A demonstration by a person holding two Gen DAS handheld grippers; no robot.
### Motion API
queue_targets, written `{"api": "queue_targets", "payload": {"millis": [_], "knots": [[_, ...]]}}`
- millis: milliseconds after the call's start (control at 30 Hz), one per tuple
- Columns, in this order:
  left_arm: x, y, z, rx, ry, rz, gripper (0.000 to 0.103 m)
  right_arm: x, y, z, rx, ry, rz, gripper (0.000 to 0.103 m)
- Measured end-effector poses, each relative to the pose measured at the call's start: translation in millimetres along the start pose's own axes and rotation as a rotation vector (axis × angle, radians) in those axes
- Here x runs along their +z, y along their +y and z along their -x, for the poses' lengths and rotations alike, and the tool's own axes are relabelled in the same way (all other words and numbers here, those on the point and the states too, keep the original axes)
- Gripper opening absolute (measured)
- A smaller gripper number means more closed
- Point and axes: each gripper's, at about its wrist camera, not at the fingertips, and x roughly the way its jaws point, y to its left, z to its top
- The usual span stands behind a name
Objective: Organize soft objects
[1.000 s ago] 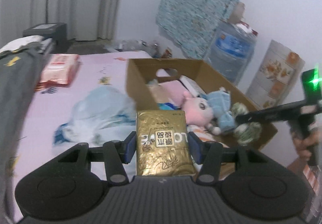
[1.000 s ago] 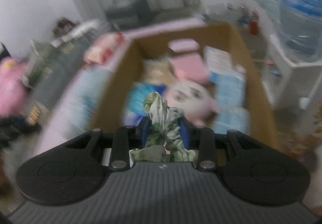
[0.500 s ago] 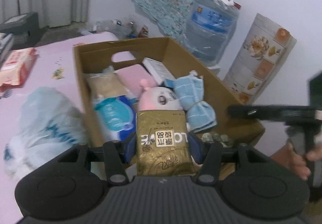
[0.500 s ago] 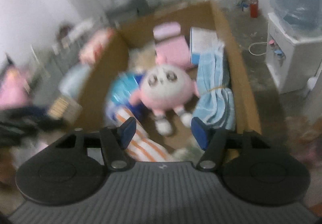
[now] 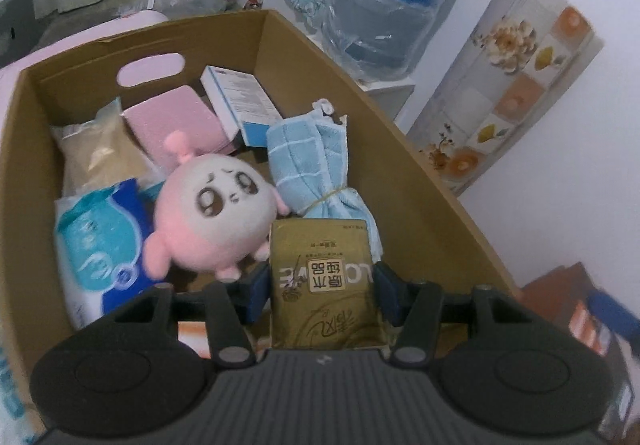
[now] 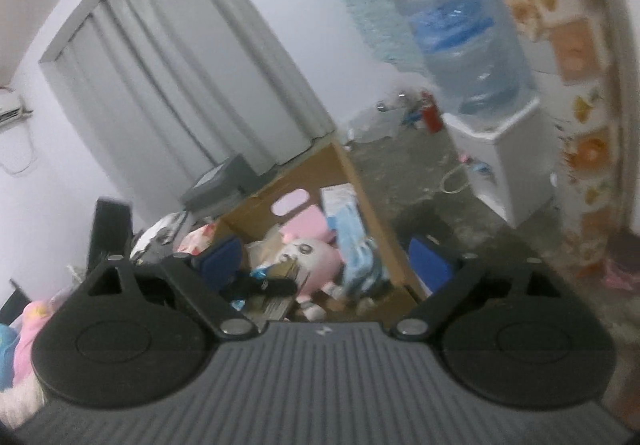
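My left gripper is shut on a gold tissue pack, held above the near end of an open cardboard box. In the box lie a pink plush toy, a tied blue towel, a blue-and-white tissue pack, a pink pad, a white carton and a beige bag. My right gripper hangs back from the box; its jaws are opening and nothing is between them. The plush toy shows beyond its fingertips.
A large water bottle stands on a white dispenser right of the box, beside a floral panel. Grey curtains hang at the back. Bare floor lies between box and dispenser.
My left gripper carried the gold pack from over the bed to over the box. My right gripper let go of a green patterned cloth, opened wide and drew back from the box, tilting up.
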Motion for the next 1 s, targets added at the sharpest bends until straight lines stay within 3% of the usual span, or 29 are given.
{"api": "queue_targets", "payload": {"millis": [67,133,233,400,533,633,767,867,1000], "knots": [[2,-2,-15,0.023,0.023,-0.002,0.073,-8,-7,4,-0.024,0.005,-0.020,0.092],[2,1,-24,0.072,0.056,0.030,0.075,-17,-13,5,-0.043,0.014,-0.043,0.092],[-1,10,-16,0.016,0.075,0.078,0.075,-28,-21,9,-0.057,0.029,-0.083,0.092],[-13,15,43,-0.005,-0.011,0.061,0.078,-44,-25,10,-0.077,0.059,-0.130,0.095],[-32,15,110,-0.011,-0.132,-0.013,0.091,-50,-15,8,-0.088,0.081,-0.129,0.102],[-58,24,164,0.040,-0.251,-0.052,0.101,-53,0,10,-0.102,0.091,-0.085,0.102],[-98,41,213,0.166,-0.369,-0.032,0.103,-56,23,13,-0.116,0.104,-0.020,0.102],[-132,54,231,0.256,-0.402,-0.011,0.103,-61,44,10,-0.146,0.133,0.046,0.102],[-171,72,234,0.351,-0.369,0.074,0.103,-73,87,9,-0.221,0.142,0.220,0.102]]}}
